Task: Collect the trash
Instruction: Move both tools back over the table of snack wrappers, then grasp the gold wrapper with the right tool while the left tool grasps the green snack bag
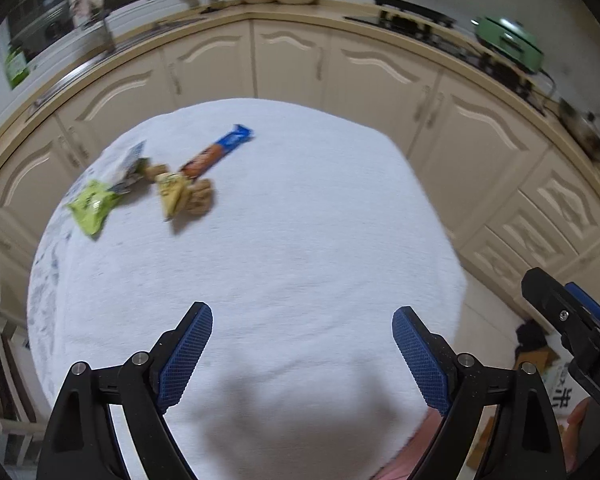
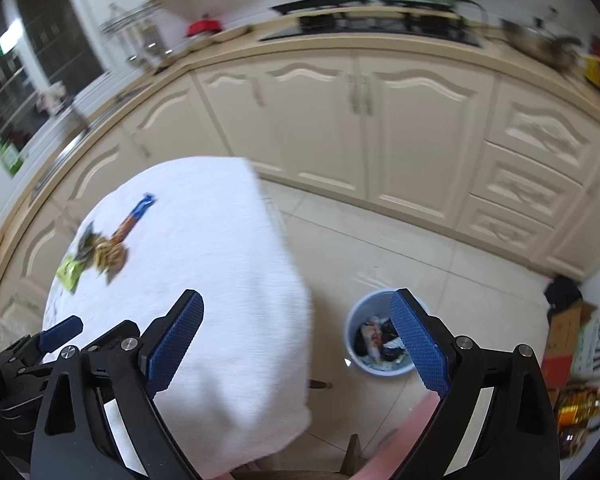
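Crumpled wrappers make a small heap on the white cloth-covered table [image 1: 300, 240]. One is a long snack wrapper, blue at its far end and orange-brown along the body [image 1: 220, 150]. Beside it, to the left, I see a lime-green crinkled packet [image 1: 90, 204], a silvery torn packet [image 1: 130, 164] and a pale yellow packet [image 1: 172, 192] with some beige crumpled pieces touching it. All of them are a little blurred, so I cannot read any print.

The heap lies at the far left part of the table, well apart from both of my claws. My left claw [image 1: 302, 344], black with blue ribbed pads, hangs over the near middle of the cloth with its jaws spread wide and nothing between them. My right claw [image 2: 296, 336], of the same kind, is also spread wide and empty; its left finger is over the near right edge of the table and its right finger is in front of the round pale blue trash bin [image 2: 354, 320]. This bin stands on the cream tiled floor [image 2: 480, 280], to the right of the table, and it holds some wrappers already, dark and white ones. In the right wrist view the heap is again far and to the left.
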